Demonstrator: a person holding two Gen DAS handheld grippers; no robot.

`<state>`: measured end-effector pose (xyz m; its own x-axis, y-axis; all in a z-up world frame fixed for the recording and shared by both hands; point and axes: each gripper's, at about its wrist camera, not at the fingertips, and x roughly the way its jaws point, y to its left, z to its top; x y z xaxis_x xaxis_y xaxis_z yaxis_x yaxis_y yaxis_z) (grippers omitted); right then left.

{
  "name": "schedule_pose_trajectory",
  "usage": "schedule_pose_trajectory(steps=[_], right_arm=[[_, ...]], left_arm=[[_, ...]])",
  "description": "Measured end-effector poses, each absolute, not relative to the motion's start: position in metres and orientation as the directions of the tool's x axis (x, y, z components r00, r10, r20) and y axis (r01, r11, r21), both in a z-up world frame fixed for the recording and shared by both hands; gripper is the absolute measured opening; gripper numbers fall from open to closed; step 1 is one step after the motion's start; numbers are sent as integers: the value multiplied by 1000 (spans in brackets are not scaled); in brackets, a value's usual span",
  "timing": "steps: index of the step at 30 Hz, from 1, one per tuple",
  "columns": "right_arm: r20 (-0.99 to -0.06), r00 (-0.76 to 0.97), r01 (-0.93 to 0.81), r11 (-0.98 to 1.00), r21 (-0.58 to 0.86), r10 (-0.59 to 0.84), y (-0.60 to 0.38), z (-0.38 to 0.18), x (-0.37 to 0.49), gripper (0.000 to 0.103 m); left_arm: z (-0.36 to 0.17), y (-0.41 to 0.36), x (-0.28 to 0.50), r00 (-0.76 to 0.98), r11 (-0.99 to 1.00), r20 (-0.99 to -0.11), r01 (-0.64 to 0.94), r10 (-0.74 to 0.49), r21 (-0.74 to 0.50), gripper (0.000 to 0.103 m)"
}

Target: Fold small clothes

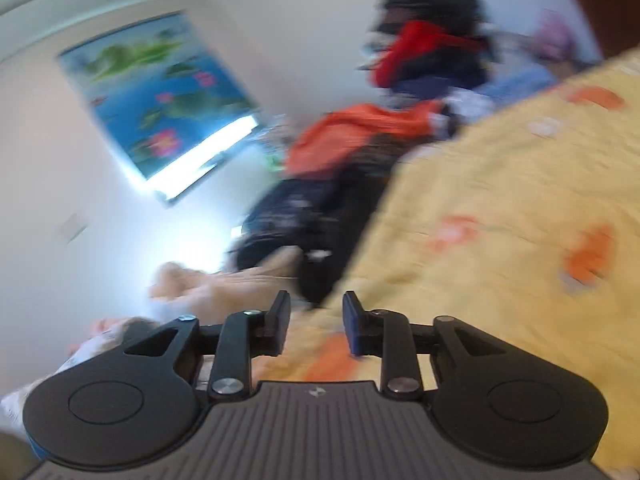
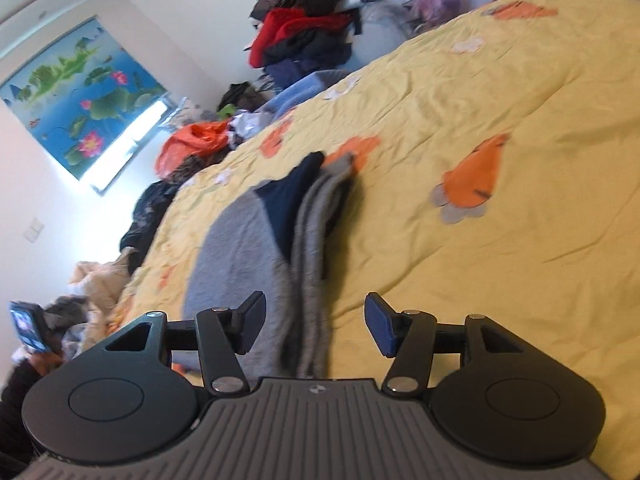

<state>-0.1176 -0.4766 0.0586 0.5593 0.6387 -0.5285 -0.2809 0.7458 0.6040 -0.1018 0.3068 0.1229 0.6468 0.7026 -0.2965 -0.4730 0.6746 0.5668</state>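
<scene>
A small grey garment with a dark navy panel lies folded on the yellow bedspread, its layered folded edge running away from me. My right gripper is open and empty, hovering just over the garment's near end, fingers either side of the folded edge. My left gripper is open and empty over the edge of the yellow bedspread. The left wrist view is blurred and the garment is not in it.
A pile of dark, red and orange clothes is heaped beyond the bed's far edge, also in the left wrist view. A lotus-print blind covers a bright window. A phone is held at lower left.
</scene>
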Motion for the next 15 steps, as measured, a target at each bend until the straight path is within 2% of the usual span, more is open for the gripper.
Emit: schedule_pose_trajectory(steps=[1,2,3,6,8,9,12,15], right_arm=[[-533,561,-275,750,601,633,-475,57,-118,66],[-538,557,-270,750,604,633,-472,54,-117,68],[-543,546,-269,747,608,638,-468,50,-116,70],[-555,504,-259,729,634,662,-452,36,-111,73],[-580,477,-246,734,633,660,-445,28,-107,73],[-580,477,-247,734,633,660,-443,26,-106,72],[-567,471,-233,715,659,676,-442,27,-101,73],[-547,430,-230,673,703,718,-436,23,-97,74]], left_arm=[[132,311,-102,653,706,-316,-504,689,498,49],[139,305,-105,694,770,-347,-508,631,386,79],[138,294,-110,750,833,-364,-479,553,278,101],[110,233,-115,875,971,-442,-237,198,-33,103],[78,188,-105,849,966,-521,-52,-92,-254,102],[64,169,-100,816,946,-546,1,-189,-325,102],[31,125,-85,739,873,-561,75,-373,-481,102],[14,112,-69,671,766,-523,105,-526,-634,102]])
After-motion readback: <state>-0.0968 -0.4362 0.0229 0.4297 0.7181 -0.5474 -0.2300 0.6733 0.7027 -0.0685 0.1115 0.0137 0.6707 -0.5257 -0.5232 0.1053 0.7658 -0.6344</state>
